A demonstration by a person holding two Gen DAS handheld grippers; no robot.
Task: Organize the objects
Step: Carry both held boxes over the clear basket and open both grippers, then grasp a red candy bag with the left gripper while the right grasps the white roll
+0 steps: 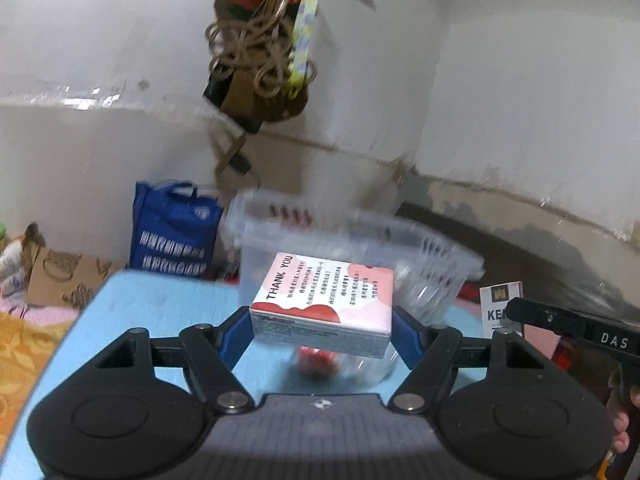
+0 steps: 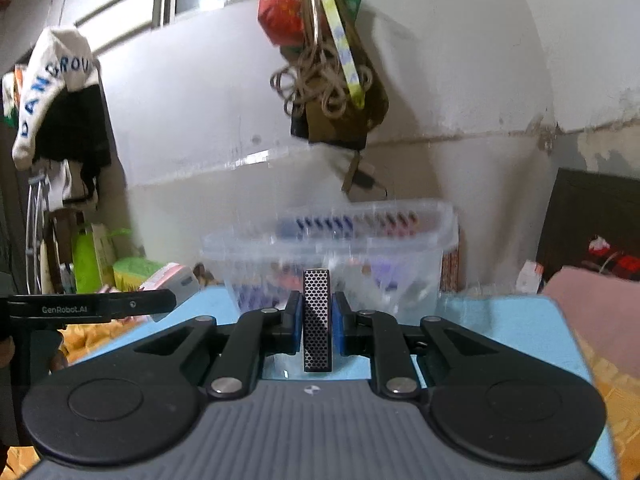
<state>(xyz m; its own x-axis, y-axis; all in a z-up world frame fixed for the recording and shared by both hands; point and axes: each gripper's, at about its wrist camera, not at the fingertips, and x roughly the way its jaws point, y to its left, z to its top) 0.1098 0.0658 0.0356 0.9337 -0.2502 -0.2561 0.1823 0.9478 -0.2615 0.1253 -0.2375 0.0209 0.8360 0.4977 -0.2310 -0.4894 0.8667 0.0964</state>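
So you've got both hands loaded over the light blue table (image 1: 168,304). Your left gripper (image 1: 322,334) is clamped on the pink-and-white "THANK YOU" box (image 1: 326,300), one blue pad on each side wall, and the box is held up off the tabletop, sitting level. Your right gripper (image 2: 316,320) is squeezed tight on a slim black box with a dotted pattern (image 2: 317,320), standing on its narrow edge between the pads, also clear of the table.

Room-wise: the table's far edge runs right behind the clear plastic basket (image 2: 332,248), which sits at the back of the top, straight ahead of both grippers. In the left wrist view the table's left edge drops off to an orange cloth (image 1: 24,360), with a brown paper bag (image 1: 60,276) and a blue tote bag (image 1: 172,232) past the far corner. A bundle of bags and cords (image 2: 328,72) hangs from the wall above the basket, well clear of its rim.

The basket's open on top with slotted walls. Stuff shows through the plastic, but it's too blurred to say what. In the left view something red (image 1: 316,360) shows under the held box, also blurry.
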